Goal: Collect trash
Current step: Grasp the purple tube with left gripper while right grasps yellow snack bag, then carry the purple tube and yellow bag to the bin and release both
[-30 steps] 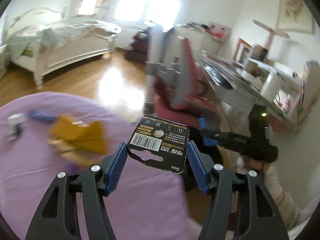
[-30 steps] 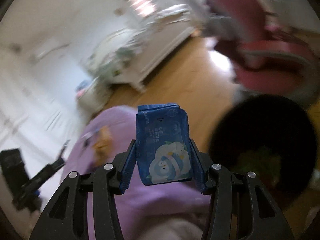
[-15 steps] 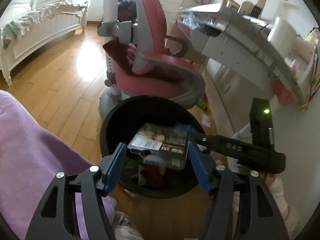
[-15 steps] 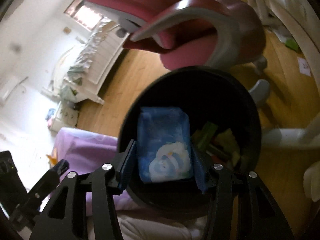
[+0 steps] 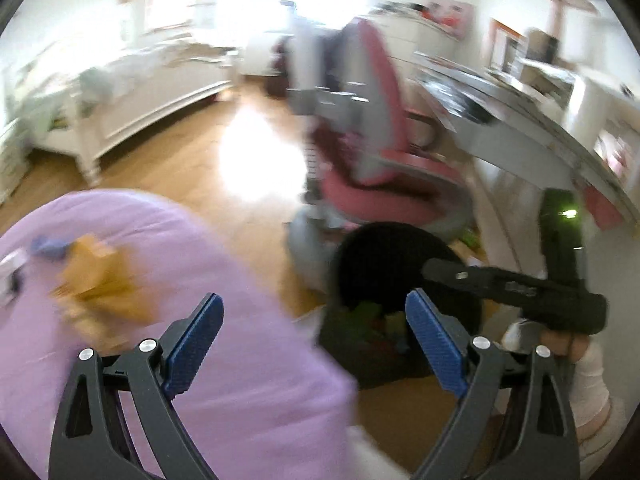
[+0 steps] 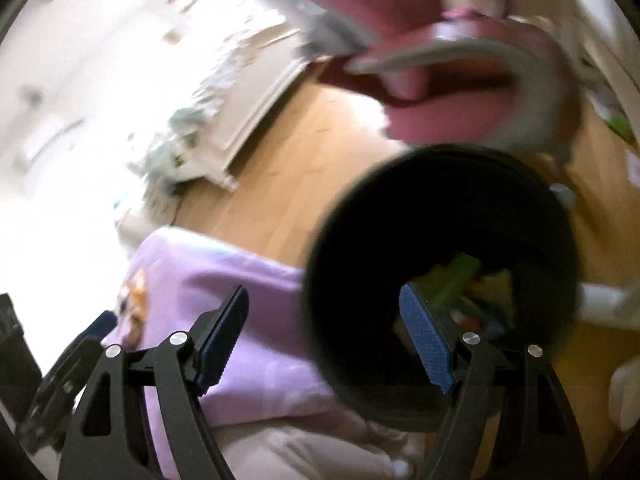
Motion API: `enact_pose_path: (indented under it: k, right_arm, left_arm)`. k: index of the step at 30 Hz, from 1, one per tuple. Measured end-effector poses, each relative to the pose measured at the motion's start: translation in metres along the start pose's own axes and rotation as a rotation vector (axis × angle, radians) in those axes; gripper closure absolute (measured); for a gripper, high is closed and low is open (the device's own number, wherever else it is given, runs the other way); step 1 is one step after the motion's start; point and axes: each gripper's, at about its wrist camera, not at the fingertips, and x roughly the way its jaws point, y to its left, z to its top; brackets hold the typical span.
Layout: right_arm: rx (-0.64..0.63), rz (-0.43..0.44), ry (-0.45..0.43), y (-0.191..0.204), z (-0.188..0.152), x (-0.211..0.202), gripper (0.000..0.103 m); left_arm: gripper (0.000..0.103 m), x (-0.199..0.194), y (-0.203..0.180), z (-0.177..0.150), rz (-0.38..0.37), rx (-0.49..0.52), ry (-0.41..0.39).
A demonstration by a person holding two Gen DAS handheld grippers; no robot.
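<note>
Left tool [image 5: 314, 334] just opened, empty, black trash bin [image 5: 384, 264] beyond its right pad

Floor [image 5: 192, 160]: glossy wood planks. Beside it, the lilac cover [image 5: 240, 380]: soft matt cloth. Bin [image 6: 440, 240]: matt black plastic.

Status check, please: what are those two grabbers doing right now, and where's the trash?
Left tool and right tool just opened, both empty. Black bin beside them. Yellow scrap left on purple blanket. Nothing blocking.

A purple-covered bed [image 5: 248, 392] carries a yellow wrapper [image 5: 96, 284] and small blurred scraps beside it. A black bin [image 6: 440, 264] stands on the wooden floor [image 5: 192, 152].
</note>
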Motion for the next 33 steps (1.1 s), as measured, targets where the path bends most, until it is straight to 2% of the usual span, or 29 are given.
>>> enact_pose_path:
  k: [4, 8, 12, 15, 17, 20, 21, 23, 24, 25, 27, 28, 33]
  right_arm:
    - [-0.172, 0.095, 0.036, 0.077, 0.006, 0.019, 0.026]
    - [-0.309, 0.157, 0.079, 0.142, 0.006, 0.044, 0.026]
    - [-0.401, 0.2, 0.146, 0.198, 0.003, 0.088, 0.026]
    - [-0.42, 0.191, 0.193, 0.224, 0.0, 0.12, 0.03]
    - [-0.44, 0.165, 0.219, 0.23, -0.002, 0.137, 0.035]
    - [-0.465, 0.154, 0.249, 0.241, -0.008, 0.153, 0.048]
    - [-0.484, 0.156, 0.255, 0.245, -0.01, 0.155, 0.05]
    - [-0.509, 0.158, 0.253, 0.252, -0.014, 0.157, 0.067]
    - [-0.518, 0.162, 0.255, 0.253, -0.016, 0.157, 0.072]
    - [-0.517, 0.168, 0.255, 0.254, -0.016, 0.156, 0.086]
    - [-0.506, 0.197, 0.239, 0.252, -0.014, 0.151, 0.097]
    - [-0.495, 0.222, 0.226, 0.249, -0.013, 0.143, 0.099]
    - [-0.442, 0.295, 0.165, 0.236, -0.005, 0.105, 0.099]
  left_arm:
    - [0.011, -0.032, 0.069, -0.016, 0.131, -0.089, -0.019]
    - [0.011, -0.05, 0.122, -0.034, 0.216, -0.139, 0.0]
    - [0.012, -0.049, 0.148, -0.049, 0.231, -0.149, 0.065]
    - [0.013, -0.044, 0.154, -0.055, 0.238, -0.115, 0.105]
    - [0.032, -0.04, 0.156, -0.059, 0.233, -0.096, 0.134]
    - [0.046, -0.032, 0.16, -0.063, 0.184, -0.099, 0.174]
    - [0.047, -0.031, 0.16, -0.063, 0.179, -0.096, 0.171]
    - [0.054, -0.031, 0.157, -0.062, 0.184, -0.083, 0.168]
    - [0.064, -0.031, 0.158, -0.061, 0.168, -0.093, 0.163]
    - [0.078, -0.032, 0.16, -0.06, 0.149, -0.109, 0.161]
    - [0.078, -0.033, 0.163, -0.06, 0.128, -0.135, 0.158]
    - [0.078, -0.035, 0.164, -0.06, 0.124, -0.139, 0.15]
    - [0.079, -0.056, 0.154, -0.059, 0.088, -0.161, 0.078]
